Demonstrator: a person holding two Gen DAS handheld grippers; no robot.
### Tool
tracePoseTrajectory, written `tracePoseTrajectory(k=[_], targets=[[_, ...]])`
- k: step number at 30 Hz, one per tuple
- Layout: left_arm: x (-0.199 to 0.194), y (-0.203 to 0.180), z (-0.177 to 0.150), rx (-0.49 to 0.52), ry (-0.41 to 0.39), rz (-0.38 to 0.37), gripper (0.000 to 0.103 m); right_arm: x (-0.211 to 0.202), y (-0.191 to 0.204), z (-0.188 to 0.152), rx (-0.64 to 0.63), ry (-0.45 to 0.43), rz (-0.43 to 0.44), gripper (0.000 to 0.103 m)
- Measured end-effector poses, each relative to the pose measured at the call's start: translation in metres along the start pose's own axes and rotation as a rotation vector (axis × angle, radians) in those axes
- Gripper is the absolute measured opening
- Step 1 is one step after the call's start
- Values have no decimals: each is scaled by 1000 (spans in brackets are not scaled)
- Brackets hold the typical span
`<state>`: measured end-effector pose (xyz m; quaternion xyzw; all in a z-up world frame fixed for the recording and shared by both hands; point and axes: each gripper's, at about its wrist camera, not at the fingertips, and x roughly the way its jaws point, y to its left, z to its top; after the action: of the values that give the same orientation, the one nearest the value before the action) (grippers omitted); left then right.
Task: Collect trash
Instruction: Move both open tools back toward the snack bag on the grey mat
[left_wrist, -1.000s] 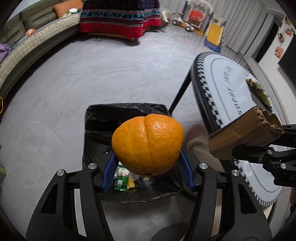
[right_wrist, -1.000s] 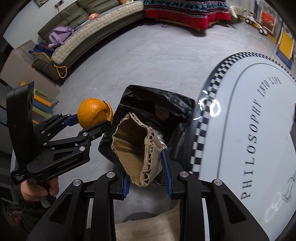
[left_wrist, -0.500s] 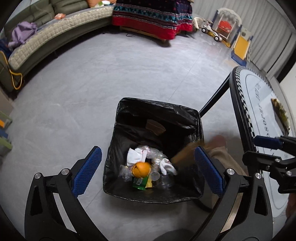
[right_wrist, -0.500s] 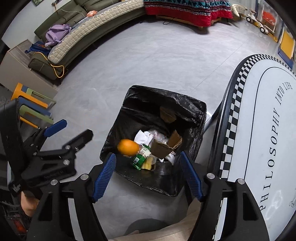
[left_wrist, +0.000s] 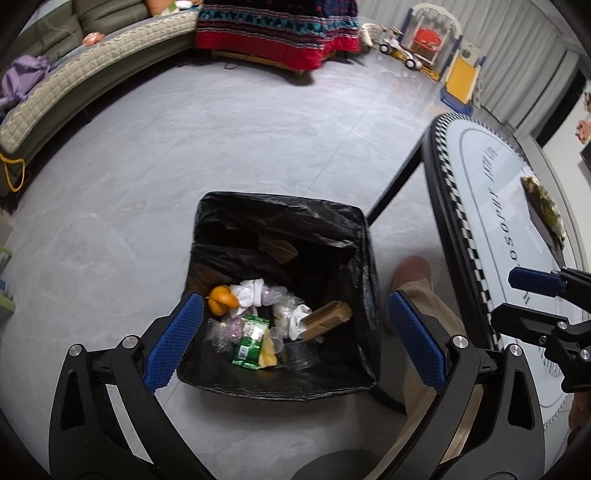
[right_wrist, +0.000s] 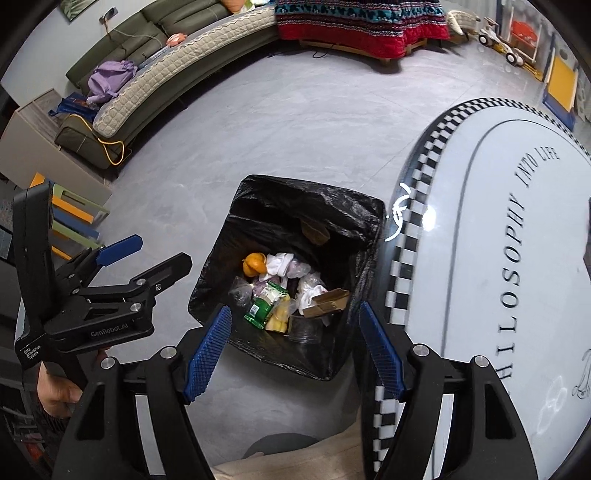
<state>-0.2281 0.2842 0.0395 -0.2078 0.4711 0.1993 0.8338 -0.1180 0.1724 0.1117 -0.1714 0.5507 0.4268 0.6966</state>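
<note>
A bin lined with a black bag (left_wrist: 343, 218) (right_wrist: 332, 195) stands on the grey floor beside the table. Inside lie an orange peel (left_wrist: 221, 298) (right_wrist: 254, 263), a piece of brown cardboard (left_wrist: 327, 315) (right_wrist: 328, 301), a green packet (left_wrist: 249, 341), white tissues and clear plastic. My left gripper (left_wrist: 293, 332) is open and empty above the bin's near side; it also shows in the right wrist view (right_wrist: 147, 254). My right gripper (right_wrist: 295, 343) is open and empty above the bin; its fingers show in the left wrist view (left_wrist: 532, 282).
A white oval table with a checkered rim (left_wrist: 448, 192) (right_wrist: 413, 221) stands right of the bin, with a dark tray of scraps (left_wrist: 543, 203) on it. A curved sofa (right_wrist: 177, 81), a red patterned cloth (left_wrist: 273, 26) and toys (left_wrist: 424, 44) line the far side. My leg (left_wrist: 424, 295) is by the bin.
Both grippers opened. The orange peel dropped from the left and the cardboard from the right; both now lie in the bin.
</note>
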Motion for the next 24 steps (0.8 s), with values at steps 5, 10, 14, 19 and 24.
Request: tracePoseTrajectory(k=[5,10,14,19,24], targets=[[4,-39,7,55,10,-39,97,-19,-31,-8,46,-28,-21,73],[5,-81,16,115,11,-76,97,-41,-64,-14,86,-60,-41,73],[3,-112,27,149,6,-109,97,-57,-93,-20,119,-80,-61,73],[5,-156,38,211,6,-139,97,-74,-128,-26,165,-98,-88,73],[10,-194,48,263,13,-167,97,-87,-160,-27,209,-112,-113,73]])
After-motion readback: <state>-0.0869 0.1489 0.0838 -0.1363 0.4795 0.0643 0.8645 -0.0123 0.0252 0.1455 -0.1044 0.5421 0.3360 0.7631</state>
